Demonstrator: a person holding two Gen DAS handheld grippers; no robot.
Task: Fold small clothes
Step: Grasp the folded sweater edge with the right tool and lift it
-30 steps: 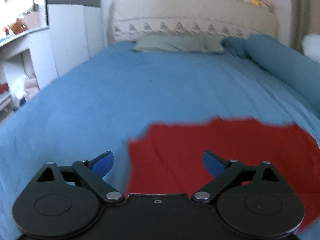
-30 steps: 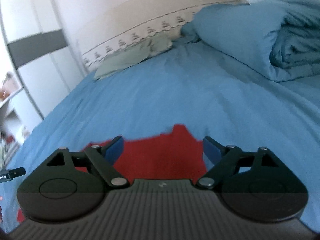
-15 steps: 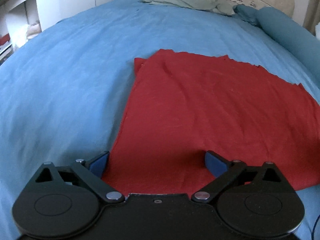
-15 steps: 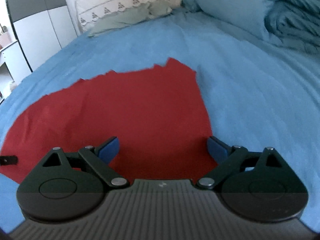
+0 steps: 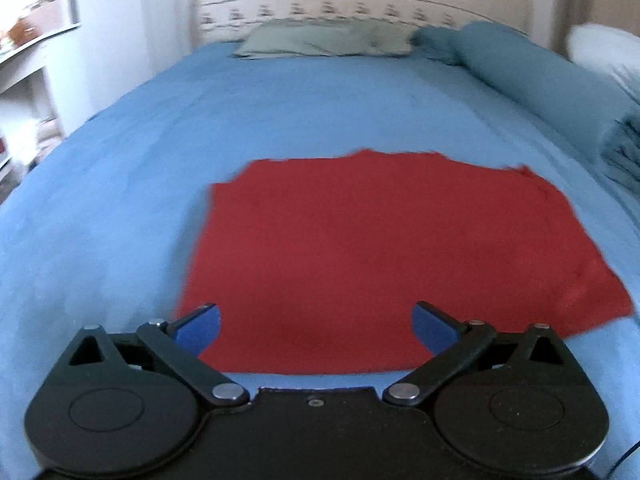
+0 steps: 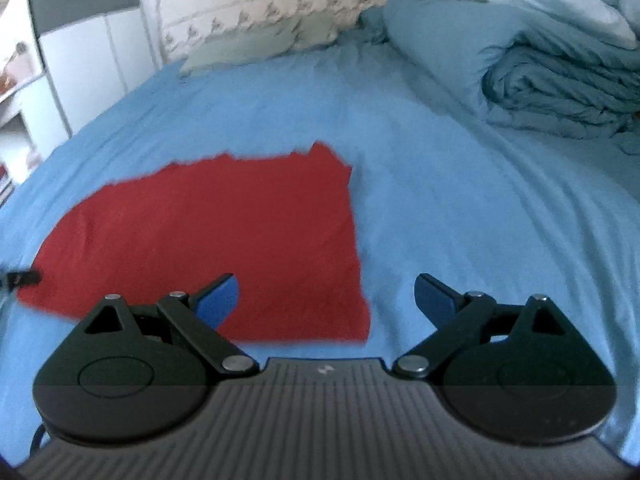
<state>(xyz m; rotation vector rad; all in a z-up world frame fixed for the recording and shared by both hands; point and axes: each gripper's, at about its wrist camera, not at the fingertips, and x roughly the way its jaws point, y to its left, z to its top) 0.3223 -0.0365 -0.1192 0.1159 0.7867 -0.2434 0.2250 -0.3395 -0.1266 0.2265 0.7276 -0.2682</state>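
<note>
Soft, even daylight fills both views, bright enough to wash out the white wardrobe [image 6: 80,72] and the headboard [image 5: 360,4] to pale cream. Shadows are faint: only a thin dark band lies under each gripper body on the blue bed sheet [image 5: 120,184]. There is no hard glare. Both pictures are smeared by motion blur (the left wrist view more so), so the edges of the red cloth [image 5: 392,248] look fuzzy and the pillow [image 5: 320,40] lacks detail. Fisheye distortion bows the bed outward, and the frame corners fall to black vignette. The folded duvet [image 6: 560,92] reads fairly sharp.
</note>
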